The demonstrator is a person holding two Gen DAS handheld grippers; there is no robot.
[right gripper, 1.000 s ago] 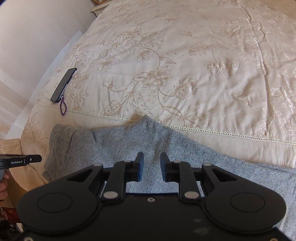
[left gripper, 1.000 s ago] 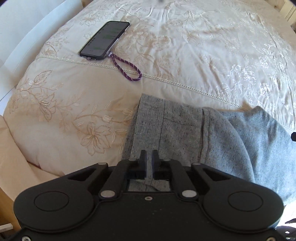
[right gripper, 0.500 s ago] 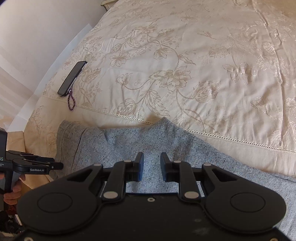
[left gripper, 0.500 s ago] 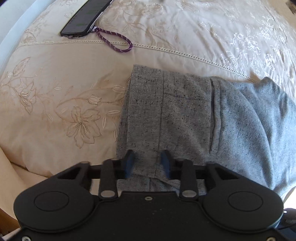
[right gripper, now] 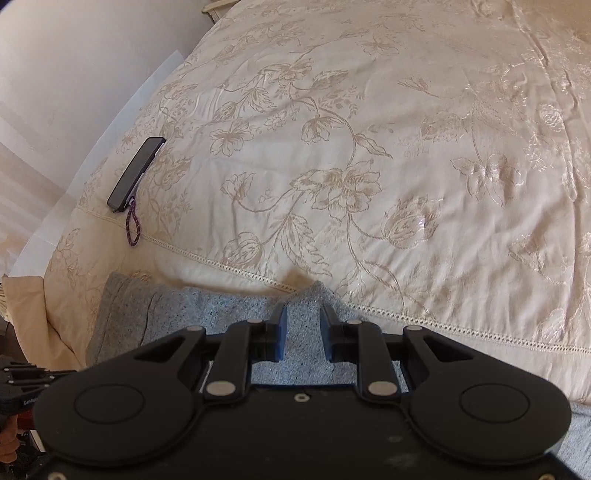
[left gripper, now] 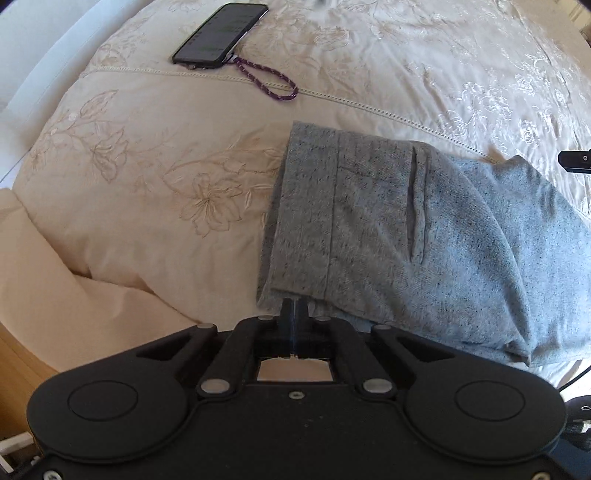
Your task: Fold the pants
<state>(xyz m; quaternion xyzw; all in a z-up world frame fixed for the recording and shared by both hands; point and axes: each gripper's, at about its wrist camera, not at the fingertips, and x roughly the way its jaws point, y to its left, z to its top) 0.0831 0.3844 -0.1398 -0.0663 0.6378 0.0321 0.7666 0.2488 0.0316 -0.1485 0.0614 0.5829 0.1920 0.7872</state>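
Note:
Grey speckled pants (left gripper: 406,229) lie folded lengthwise on the cream floral bedspread (left gripper: 155,184), waistband end to the left. My left gripper (left gripper: 294,306) is shut at the near corner of the waistband, its fingertips pressed together at the fabric edge. In the right wrist view the pants (right gripper: 229,314) lie under my right gripper (right gripper: 303,317), which is open with its jaws a little apart over the cloth near the far fold edge. The right gripper's tip (left gripper: 576,162) shows at the right edge of the left wrist view.
A black phone (left gripper: 219,35) with a purple cord loop (left gripper: 269,79) lies on the bedspread beyond the waistband; it also shows in the right wrist view (right gripper: 136,173). The bed edge and a beige sheet (left gripper: 55,295) drop off at the left. A white wall (right gripper: 74,74) lies beyond.
My left gripper opened half a second ago and has now shut at the waistband's near corner. The right gripper moved forward to the far fold edge, staying open.

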